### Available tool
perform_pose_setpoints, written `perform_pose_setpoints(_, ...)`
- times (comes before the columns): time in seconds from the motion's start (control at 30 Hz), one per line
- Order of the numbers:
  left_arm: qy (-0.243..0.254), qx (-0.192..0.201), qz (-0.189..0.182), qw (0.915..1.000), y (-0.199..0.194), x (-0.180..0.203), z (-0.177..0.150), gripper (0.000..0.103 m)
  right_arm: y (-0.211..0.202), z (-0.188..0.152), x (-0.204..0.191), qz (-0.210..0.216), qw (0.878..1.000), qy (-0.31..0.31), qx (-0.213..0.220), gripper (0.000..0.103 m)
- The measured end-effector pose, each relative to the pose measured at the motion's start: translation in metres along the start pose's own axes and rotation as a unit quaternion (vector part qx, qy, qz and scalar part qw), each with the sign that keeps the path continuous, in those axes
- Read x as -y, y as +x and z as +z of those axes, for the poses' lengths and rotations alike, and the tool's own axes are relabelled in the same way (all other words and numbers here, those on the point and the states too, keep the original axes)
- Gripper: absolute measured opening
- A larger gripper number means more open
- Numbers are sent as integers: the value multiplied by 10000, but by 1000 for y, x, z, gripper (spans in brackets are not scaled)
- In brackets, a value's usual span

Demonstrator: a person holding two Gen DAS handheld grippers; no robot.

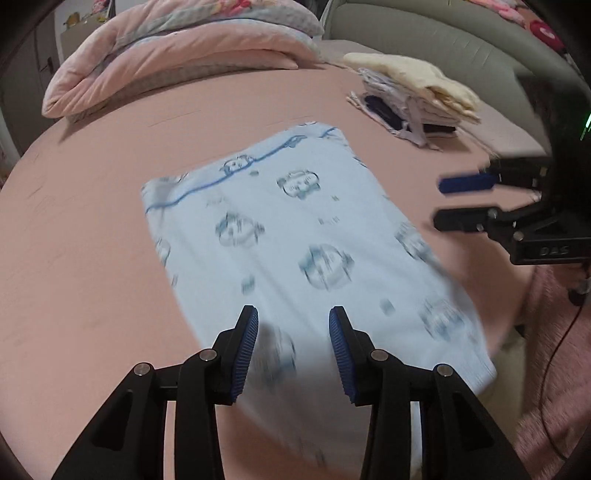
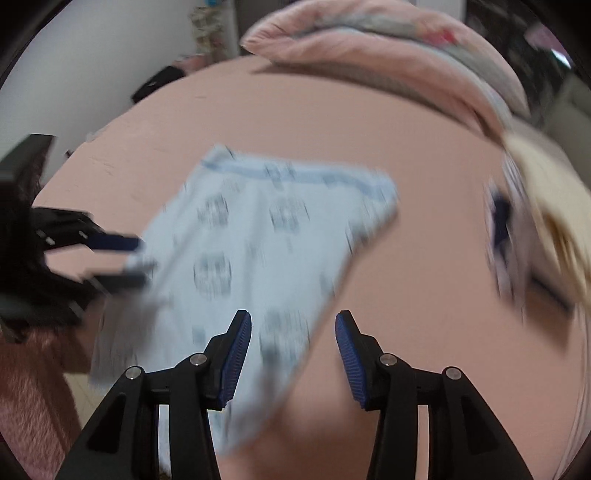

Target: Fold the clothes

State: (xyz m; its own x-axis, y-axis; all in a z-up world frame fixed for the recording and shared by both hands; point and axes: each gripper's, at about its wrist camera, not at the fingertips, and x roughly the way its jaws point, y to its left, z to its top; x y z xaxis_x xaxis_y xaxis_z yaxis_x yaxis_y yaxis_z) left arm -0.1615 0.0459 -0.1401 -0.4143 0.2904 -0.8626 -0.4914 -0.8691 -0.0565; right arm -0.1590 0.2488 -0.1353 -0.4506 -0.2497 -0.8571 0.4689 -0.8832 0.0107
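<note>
A light blue garment [image 1: 295, 236] with a printed animal pattern and dark blue piping lies flat on the pink bed sheet [image 1: 81, 251]. It also shows in the right wrist view [image 2: 258, 243], blurred. My left gripper [image 1: 293, 325] is open and empty, just above the garment's near edge. My right gripper [image 2: 293, 328] is open and empty, over the garment's near right edge. The right gripper also shows in the left wrist view [image 1: 443, 201], beside the garment's right side. The left gripper shows in the right wrist view [image 2: 136, 260] at the garment's left edge.
A folded pink quilt [image 1: 177, 55] lies at the back of the bed. A stack of folded clothes [image 1: 413, 96] with a cream piece on top sits at the back right. A grey padded headboard [image 1: 443, 33] stands behind it. A pink blanket [image 1: 550, 332] hangs by the right edge.
</note>
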Motion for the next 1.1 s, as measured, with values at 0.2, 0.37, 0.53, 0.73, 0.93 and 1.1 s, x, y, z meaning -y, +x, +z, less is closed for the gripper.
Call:
perform_pose_setpoints(0.2,207,-612,-84,9979,25,-32,0,40,57,8,-1,-142,9986,-283,-414,51)
perform_pose_setpoints(0.37,209,-923,-28,9955,13,-73,-4,40,39,-8,56,-886,9925,353,-764,63)
perform_pose_setpoints(0.53,265,113,8,9996,16,-78,40,40,29,31,54,-412,9976,563,26,60)
perform_pose_setpoints(0.73,191,266,-373,9988,83,-72,91,40,72,56,40,-91,9995,291,-22,58)
perform_pose_setpoints(0.93,168,184,53,9997,76,-110,85,38,68,47,79,-361,9967,722,-35,69)
perform_pose_setpoints(1.1,25,787,-56,9969,60,-98,100,38,69,52,98,-445,9941,987,-1,66)
